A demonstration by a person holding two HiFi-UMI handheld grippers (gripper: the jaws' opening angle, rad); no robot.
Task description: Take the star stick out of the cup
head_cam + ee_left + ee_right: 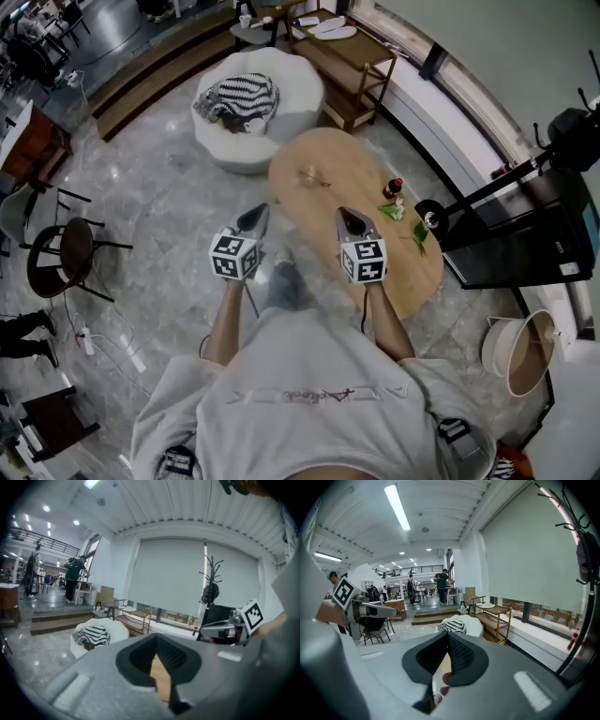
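Wooden table, black cup near edge

The oval wooden worktop stands on a grey marble floor. Taken from its middle in the head view, a small pale thing lies alone at 10 o'clock (too small to name). At 1 o'clock stands a little red-topped bottle, with green leaves just beside it at 2 o'clock. A dark cup sits at the rim at 3 o'clock, and one more leaf lies near it.
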